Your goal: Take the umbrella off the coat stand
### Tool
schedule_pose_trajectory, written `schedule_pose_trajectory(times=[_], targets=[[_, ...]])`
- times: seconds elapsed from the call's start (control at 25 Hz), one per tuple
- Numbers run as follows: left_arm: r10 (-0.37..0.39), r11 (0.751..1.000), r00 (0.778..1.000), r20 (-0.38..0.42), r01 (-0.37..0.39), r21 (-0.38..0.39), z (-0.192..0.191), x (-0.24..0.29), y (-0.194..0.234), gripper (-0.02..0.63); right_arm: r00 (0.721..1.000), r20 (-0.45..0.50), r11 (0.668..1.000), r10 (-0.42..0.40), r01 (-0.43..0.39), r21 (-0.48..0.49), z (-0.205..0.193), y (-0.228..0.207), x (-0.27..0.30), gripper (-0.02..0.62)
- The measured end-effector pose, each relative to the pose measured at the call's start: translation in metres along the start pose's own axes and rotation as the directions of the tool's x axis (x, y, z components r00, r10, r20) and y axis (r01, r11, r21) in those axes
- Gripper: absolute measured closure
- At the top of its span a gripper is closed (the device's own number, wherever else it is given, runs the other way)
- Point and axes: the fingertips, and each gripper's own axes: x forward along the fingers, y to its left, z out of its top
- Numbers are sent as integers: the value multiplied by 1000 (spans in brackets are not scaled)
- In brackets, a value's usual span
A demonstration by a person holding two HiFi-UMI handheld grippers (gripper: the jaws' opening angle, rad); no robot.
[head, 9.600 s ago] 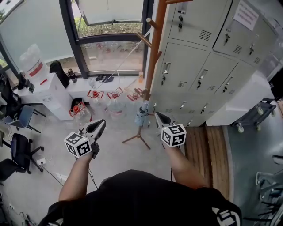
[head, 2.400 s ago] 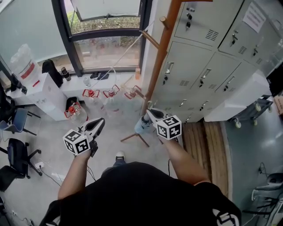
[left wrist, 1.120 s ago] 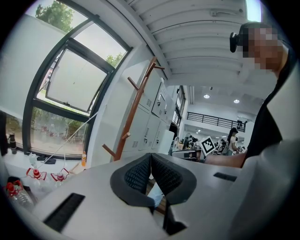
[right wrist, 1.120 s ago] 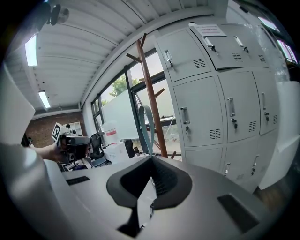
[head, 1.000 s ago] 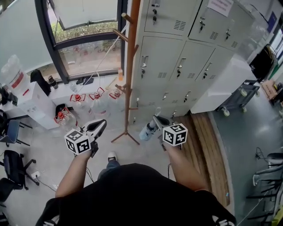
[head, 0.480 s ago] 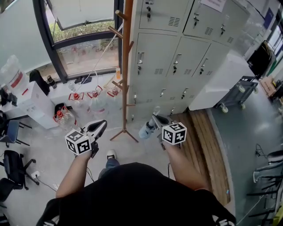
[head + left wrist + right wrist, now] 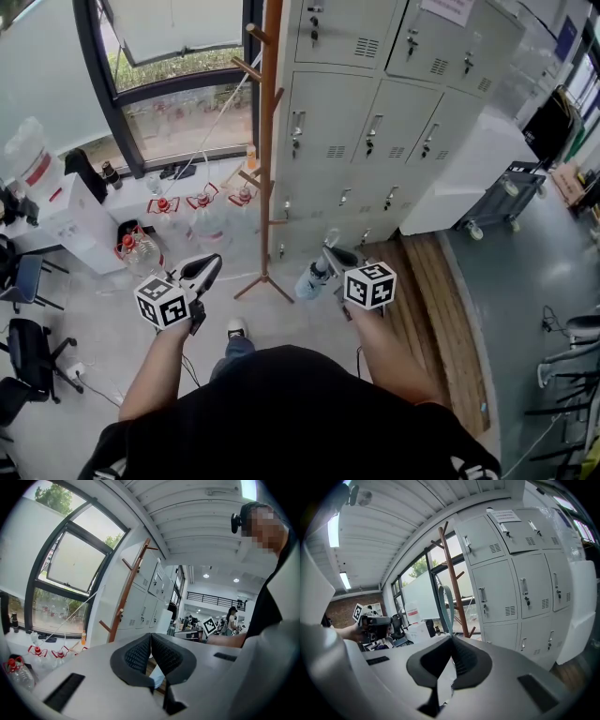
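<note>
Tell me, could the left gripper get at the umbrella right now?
Probably yes: the umbrella hangs from the right gripper, with only open floor between it and the left gripper, whose shut jaws would need opening first.

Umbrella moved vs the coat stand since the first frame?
Yes. The umbrella is off the coat stand, now to its right, held by the right tool.

Setting: office or lab workplace, locker corner. A bank of grey metal lockers [image 7: 375, 141] has keyed handles and a notice sheet [image 7: 448, 9] on one door. A wooden coat stand [image 7: 269, 141] stands just beside them. Black swivel chairs [image 7: 37, 339] are at left. Large water bottles [image 7: 141, 249] sit below the window [image 7: 178, 112]. A wheeled cart [image 7: 514, 183] is at right. The left gripper view shows an open hall beyond, with ceiling lights [image 7: 205, 575], a balcony railing [image 7: 211, 599] and a person [image 7: 230, 618] far back.
</note>
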Motion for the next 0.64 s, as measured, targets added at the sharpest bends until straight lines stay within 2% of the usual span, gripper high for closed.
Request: schedule_pose_trajectory(times=[0.64], targets=[[35, 999, 999, 14, -35, 13, 4, -38, 4, 584, 999, 25, 1000, 22, -22, 3, 8, 24, -10, 578]])
